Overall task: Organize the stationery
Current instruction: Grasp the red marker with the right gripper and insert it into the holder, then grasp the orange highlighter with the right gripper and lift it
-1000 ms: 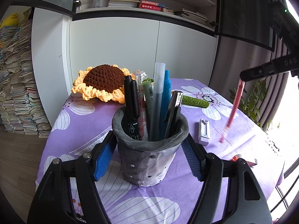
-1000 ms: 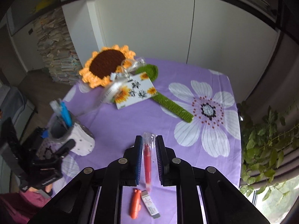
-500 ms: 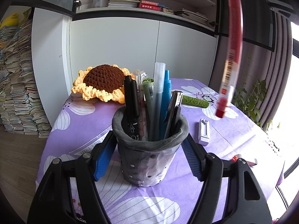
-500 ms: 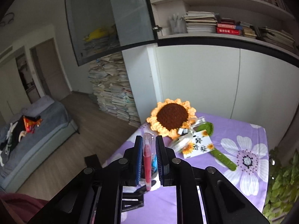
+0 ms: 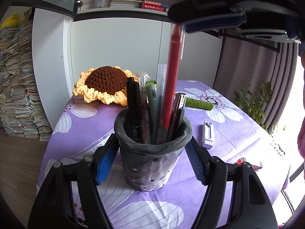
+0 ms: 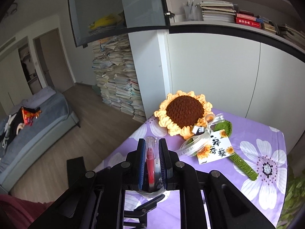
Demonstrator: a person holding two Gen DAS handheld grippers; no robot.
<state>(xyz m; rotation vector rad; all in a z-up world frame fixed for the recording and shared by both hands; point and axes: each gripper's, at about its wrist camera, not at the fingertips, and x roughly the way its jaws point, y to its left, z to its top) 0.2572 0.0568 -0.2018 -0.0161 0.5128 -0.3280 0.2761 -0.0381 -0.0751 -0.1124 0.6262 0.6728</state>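
A grey pen holder (image 5: 152,156) with several pens stands on the purple flowered tablecloth (image 5: 238,126). My left gripper (image 5: 150,162) is around the holder, a blue pad on each side; I cannot tell if the pads touch it. My right gripper (image 6: 152,158) is shut on a red pen (image 6: 150,164). In the left wrist view the right gripper (image 5: 225,21) hangs above the holder and the red pen (image 5: 172,76) points down, its lower end inside the holder's mouth among the other pens.
A white correction tape (image 5: 207,132) lies right of the holder, an orange item (image 5: 247,162) near the table's right edge. A crochet sunflower (image 5: 104,85) with a green stem (image 5: 198,103) and a card (image 6: 215,148) lies at the back. Book stacks (image 6: 118,80) stand left of the table.
My right gripper lifted the red pen from over the table's right side, swung it upright and brought it down over the holder; its tip is now inside the holder. The left gripper has not moved.
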